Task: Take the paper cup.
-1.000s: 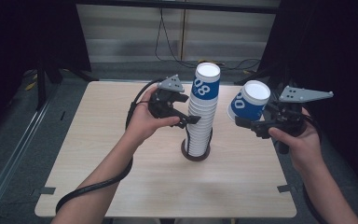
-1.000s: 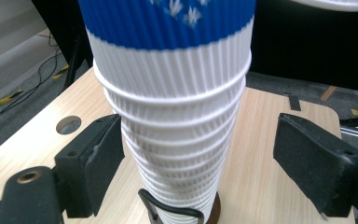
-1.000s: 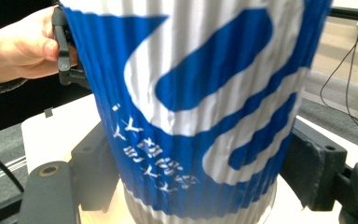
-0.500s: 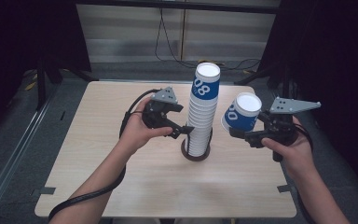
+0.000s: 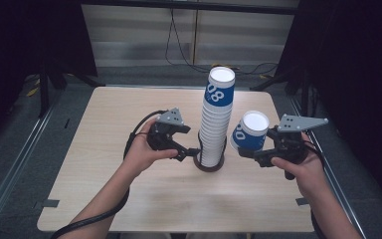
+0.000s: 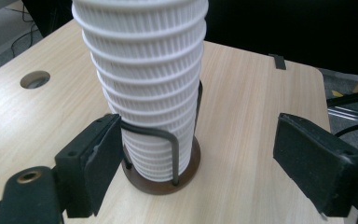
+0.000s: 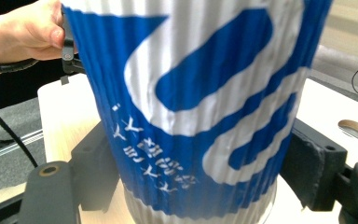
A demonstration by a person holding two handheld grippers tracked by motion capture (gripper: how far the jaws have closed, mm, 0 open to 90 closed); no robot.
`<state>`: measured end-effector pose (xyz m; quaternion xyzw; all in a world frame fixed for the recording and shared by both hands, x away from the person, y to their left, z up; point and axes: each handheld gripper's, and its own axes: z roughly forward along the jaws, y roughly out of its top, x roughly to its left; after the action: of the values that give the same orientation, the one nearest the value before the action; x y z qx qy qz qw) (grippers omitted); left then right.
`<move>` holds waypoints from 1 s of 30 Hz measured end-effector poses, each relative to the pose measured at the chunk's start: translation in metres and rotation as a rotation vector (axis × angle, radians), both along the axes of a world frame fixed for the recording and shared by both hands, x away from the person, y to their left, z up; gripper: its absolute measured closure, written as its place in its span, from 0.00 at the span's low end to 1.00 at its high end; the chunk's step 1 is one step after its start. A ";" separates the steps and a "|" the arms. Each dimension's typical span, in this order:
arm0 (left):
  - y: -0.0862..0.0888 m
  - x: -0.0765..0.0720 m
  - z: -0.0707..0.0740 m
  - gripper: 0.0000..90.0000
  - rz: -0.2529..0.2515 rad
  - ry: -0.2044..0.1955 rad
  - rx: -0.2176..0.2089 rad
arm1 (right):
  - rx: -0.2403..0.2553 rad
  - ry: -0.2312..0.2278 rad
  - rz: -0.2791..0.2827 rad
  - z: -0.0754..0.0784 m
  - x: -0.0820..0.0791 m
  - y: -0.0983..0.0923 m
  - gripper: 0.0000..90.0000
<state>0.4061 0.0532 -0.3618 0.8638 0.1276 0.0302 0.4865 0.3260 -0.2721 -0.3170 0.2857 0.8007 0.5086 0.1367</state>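
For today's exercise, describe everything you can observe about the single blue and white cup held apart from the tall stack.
The cup is ribbed paper, blue with bold white curved markings, small white lettering and a white band at one end. Its flat white end faces the high camera, so it sits tilted, off the table, right of the tall cup stack. The right hand-held gripper clamps its ribbed sides between two black padded jaws; nothing else touches it.

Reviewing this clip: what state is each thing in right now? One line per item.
Left claw: open, astride the base of the cup stack, pads not pressing.
Right claw: shut on the blue cup.
Blue cup: held upside down, off the table.
Cup stack: upright, upside down in the wire holder.
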 end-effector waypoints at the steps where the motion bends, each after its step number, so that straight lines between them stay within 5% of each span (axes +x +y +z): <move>1: 0.002 -0.001 -0.002 0.18 0.002 0.001 -0.001 | 0.003 0.003 0.004 -0.001 0.000 0.001 0.25; 21: 0.026 -0.015 -0.043 0.18 0.021 0.050 -0.014 | -0.018 0.032 0.069 -0.031 -0.003 0.018 0.25; 30: 0.036 -0.021 -0.059 0.18 0.035 0.071 -0.005 | -0.065 0.053 0.099 -0.043 -0.003 0.027 0.25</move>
<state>0.3854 0.0892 -0.4207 0.8608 0.1599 0.0076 0.4832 0.3234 -0.2450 -0.3596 0.2546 0.8331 0.4808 0.0994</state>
